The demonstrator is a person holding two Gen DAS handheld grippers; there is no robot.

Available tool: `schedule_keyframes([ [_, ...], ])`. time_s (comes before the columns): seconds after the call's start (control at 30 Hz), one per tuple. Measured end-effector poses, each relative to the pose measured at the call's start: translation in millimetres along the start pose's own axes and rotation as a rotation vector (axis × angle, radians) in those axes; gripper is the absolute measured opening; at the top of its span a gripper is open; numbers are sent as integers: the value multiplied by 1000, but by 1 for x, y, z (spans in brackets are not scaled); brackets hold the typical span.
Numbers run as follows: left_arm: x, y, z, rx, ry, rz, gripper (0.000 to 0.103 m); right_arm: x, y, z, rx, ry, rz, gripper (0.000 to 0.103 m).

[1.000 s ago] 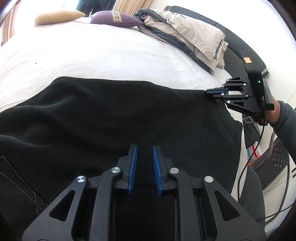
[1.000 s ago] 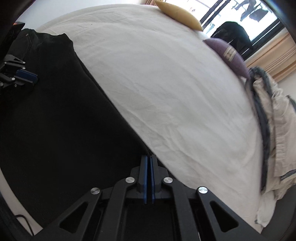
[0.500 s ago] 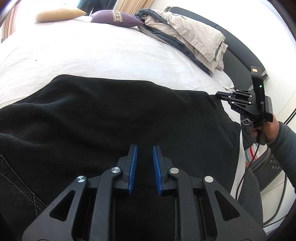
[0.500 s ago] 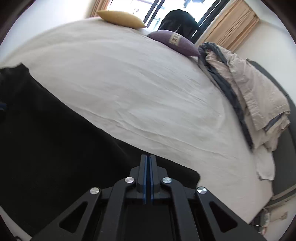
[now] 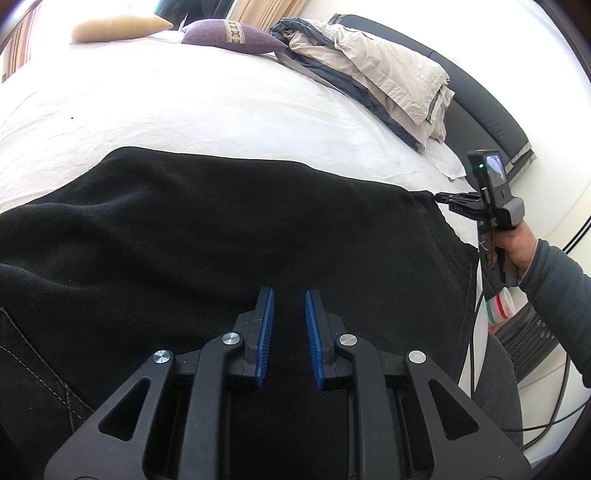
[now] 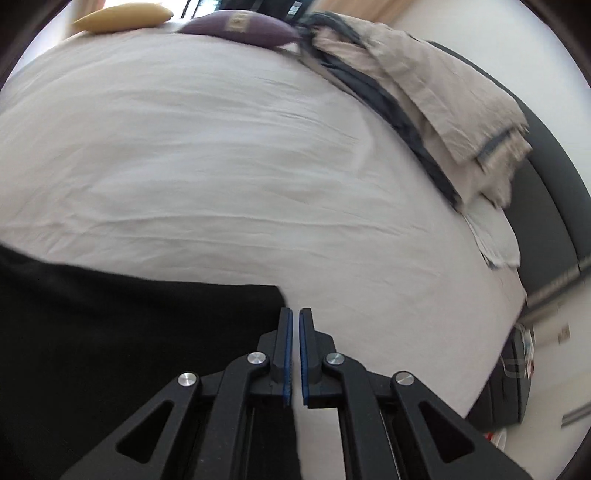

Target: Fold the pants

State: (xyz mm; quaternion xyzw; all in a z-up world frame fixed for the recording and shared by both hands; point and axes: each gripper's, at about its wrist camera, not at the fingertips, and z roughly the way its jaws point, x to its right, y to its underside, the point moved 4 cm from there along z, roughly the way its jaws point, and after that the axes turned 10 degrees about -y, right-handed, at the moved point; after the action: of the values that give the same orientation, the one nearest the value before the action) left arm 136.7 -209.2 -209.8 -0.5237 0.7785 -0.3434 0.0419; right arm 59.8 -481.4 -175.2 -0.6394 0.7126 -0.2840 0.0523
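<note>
Black pants (image 5: 221,240) are spread flat across a white bed sheet (image 5: 184,96). The left gripper (image 5: 288,332) is held partly open, empty, above the fabric. The right gripper (image 6: 294,347) is parted by a narrow slit at the pants' corner, gripping nothing. Pillows (image 5: 232,31) and folded bedding (image 5: 388,70) are seen beyond.

White bed sheet (image 5: 221,99): broad bare expanse across the frame's middle and upper left, open to passage. Black pants (image 5: 229,229): cover the lower half, flat. Obstacles along the upper edge: tan pillow (image 5: 118,26) upper left, purple cushion (image 5: 232,33) top centre, heaped beige bedding (image 5: 384,70) upper right. Dark headboard (image 5: 480,114) bounds the right side. Cables (image 5: 476,332) hang lower right.
</note>
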Motion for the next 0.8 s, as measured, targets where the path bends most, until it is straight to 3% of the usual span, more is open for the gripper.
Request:
schedule_keyframes([
  [0.07,0,0,0,0,-1,1,17,-4,-5,-25,66,-178,96,8],
  [0.17,1,0,0,-1,-7,5,17,-65,-6,-65,141,-560,28,17],
  [0.2,1,0,-1,0,-10,7,17,-90,-2,-69,133,-666,-5,24],
  [0.27,2,-1,-1,0,-16,10,17,-125,6,-57,72,-784,-21,28],
  [0.3,3,0,-1,-1,-15,15,17,-133,9,-45,47,-805,-15,28],
  [0.37,4,-1,-1,-3,-17,15,17,-125,8,-20,53,-838,76,13],
  [0.4,4,-1,-1,-4,-16,13,17,-109,5,-10,70,-861,165,0],
  [0.47,4,-1,0,-3,-16,9,17,-65,6,10,90,-827,380,0],
  [0.53,3,-1,0,-5,-11,1,17,-16,13,27,93,-712,551,0],
  [0.63,3,-1,0,-6,-9,-7,17,27,31,14,120,-547,637,0],
  [0.67,4,-1,0,-5,-15,-3,17,37,34,3,139,-480,656,1],
  [0.7,5,-1,1,-4,-24,1,17,42,37,-12,175,-440,683,10],
  [0.73,6,-1,1,-3,-33,7,17,41,36,-26,217,-468,704,14],
  [0.77,8,-1,1,-1,-44,16,17,35,32,-37,260,-552,701,16],
  [0.8,9,-1,1,-1,-52,22,17,18,24,-48,288,-656,667,25],
])
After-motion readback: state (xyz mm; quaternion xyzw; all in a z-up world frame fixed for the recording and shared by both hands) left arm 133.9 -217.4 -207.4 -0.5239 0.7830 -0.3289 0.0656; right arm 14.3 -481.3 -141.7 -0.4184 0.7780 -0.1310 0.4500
